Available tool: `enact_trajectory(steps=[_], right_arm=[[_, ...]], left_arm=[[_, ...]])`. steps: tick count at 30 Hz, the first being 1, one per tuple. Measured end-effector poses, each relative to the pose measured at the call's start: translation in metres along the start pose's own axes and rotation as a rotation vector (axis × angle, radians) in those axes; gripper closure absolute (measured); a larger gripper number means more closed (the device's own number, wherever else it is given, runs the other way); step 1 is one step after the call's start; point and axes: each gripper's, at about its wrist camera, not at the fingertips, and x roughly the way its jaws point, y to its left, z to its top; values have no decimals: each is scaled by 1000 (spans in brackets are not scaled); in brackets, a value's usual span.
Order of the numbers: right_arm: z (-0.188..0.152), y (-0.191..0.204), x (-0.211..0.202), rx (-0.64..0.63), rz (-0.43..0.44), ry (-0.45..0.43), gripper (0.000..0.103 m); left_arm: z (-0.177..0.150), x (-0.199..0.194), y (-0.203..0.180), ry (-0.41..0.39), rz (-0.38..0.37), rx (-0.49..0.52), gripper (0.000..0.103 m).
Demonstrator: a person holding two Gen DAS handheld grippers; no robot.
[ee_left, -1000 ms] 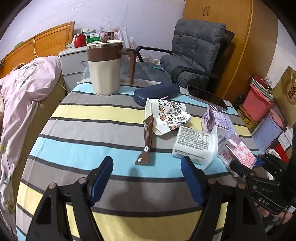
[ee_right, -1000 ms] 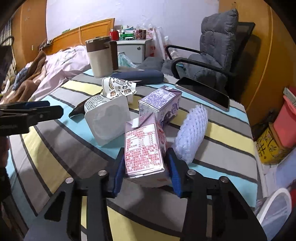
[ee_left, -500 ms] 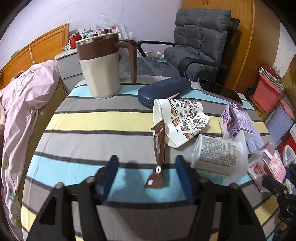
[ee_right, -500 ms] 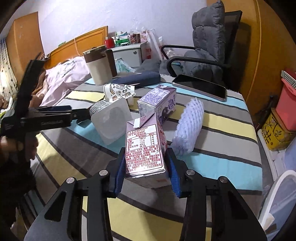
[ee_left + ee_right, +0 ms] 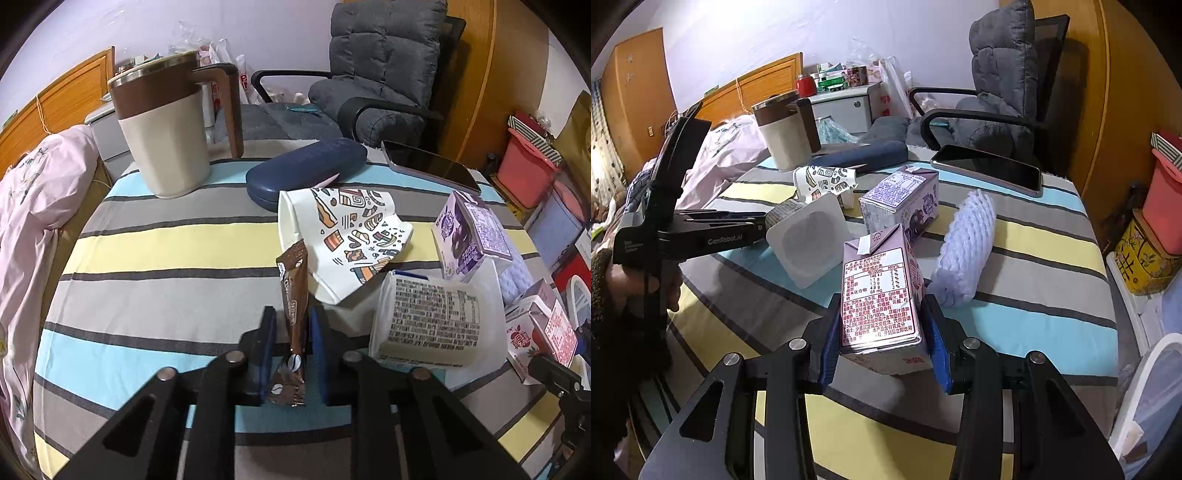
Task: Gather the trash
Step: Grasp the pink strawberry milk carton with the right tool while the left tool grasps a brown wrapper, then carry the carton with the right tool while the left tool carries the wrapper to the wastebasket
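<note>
Left tool [image 5: 291, 347] pinches the brown sachet [image 5: 294, 317] at its near end, so I can lift it off the striped desk [image 5: 155, 266]; its long axis runs near to far. Right tool [image 5: 882, 332] clamps the pink carton [image 5: 881, 291] across its sides, gable pointing far, near the desk's edge

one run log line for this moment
left gripper: shut on coffee sachet | right gripper: shut on pink carton | both on table
</note>
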Motion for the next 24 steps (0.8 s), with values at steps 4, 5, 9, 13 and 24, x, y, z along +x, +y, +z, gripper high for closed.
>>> enact_trajectory(steps=[4, 5, 9, 13, 24], right_arm=[[-1, 0, 1, 7, -3, -3, 59], [-1, -1, 0, 8, -2, -3, 59], [-1, -1, -2, 11, -3, -12, 59], [-1, -2, -7, 19, 1, -26, 59], [-4, 1, -30, 30, 3, -62, 59]], left_arm=[[0, 0, 1, 0, 4, -5, 93], [-1, -1, 1, -2, 5, -8, 93], [-2, -8, 3, -17, -7, -23, 93], [-7, -19, 0, -27, -17, -25, 93], [-24, -60, -18, -74, -30, -8, 93]])
